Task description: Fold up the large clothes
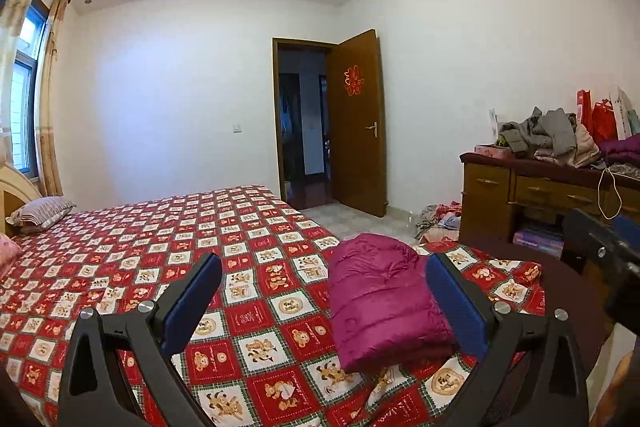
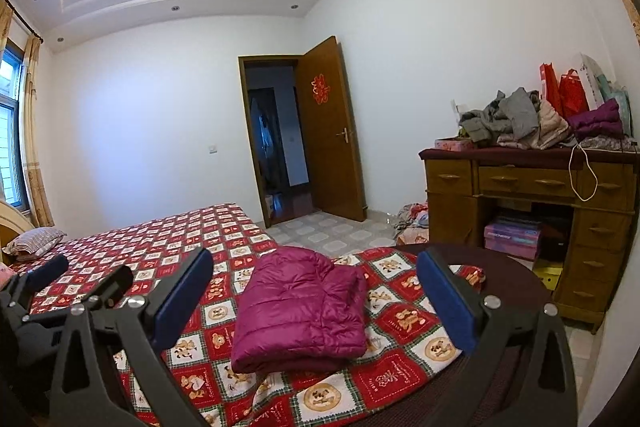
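I see the jacket (image 2: 300, 311) folded on the bed (image 2: 192, 239) near its foot corner. My left claw (image 1: 324, 299) and right claw (image 2: 316, 291) both gape wide, holding nothing, above it.

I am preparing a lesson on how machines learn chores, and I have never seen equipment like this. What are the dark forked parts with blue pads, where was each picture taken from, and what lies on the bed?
A person holds one hand tool in each hand; each has two fingers with blue pads and a camera looking along them. One picture is from the left gripper, the other from the right gripper. Both stand open and hold nothing. On the bed, covered with a red patterned sheet, lies a purple padded jacket, already folded into a neat bundle. A striped pillow lies at the bed's far end. To the right, a wooden desk carries a heap of unfolded clothes.
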`<state>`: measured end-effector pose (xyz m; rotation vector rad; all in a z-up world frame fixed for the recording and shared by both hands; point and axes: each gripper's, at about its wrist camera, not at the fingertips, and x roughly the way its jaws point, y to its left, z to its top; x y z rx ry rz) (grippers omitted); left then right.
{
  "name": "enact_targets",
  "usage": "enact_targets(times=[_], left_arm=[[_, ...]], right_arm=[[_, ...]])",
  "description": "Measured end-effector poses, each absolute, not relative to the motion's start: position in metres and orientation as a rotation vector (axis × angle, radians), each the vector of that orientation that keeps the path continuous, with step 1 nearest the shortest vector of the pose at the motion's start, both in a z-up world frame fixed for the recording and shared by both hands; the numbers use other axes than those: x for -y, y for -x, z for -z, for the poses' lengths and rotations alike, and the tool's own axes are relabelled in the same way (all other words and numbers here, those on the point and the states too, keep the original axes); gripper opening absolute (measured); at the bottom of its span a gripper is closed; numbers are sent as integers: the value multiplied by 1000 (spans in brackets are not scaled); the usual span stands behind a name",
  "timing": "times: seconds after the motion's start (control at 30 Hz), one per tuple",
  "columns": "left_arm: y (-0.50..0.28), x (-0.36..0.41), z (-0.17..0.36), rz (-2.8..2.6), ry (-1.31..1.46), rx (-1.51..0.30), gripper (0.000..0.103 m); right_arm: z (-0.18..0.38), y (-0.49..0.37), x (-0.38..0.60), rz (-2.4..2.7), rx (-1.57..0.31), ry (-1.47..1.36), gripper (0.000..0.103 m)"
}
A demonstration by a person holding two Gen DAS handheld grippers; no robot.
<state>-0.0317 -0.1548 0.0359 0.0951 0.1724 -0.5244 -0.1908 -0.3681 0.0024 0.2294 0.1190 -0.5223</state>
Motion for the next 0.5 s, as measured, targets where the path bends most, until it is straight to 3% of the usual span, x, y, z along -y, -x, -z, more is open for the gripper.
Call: enact_targets(times=[0.5], left_arm=[[31, 156, -33, 520, -94, -186, 102]], right_arm=[[-2, 194, 364, 526, -124, -210, 103]])
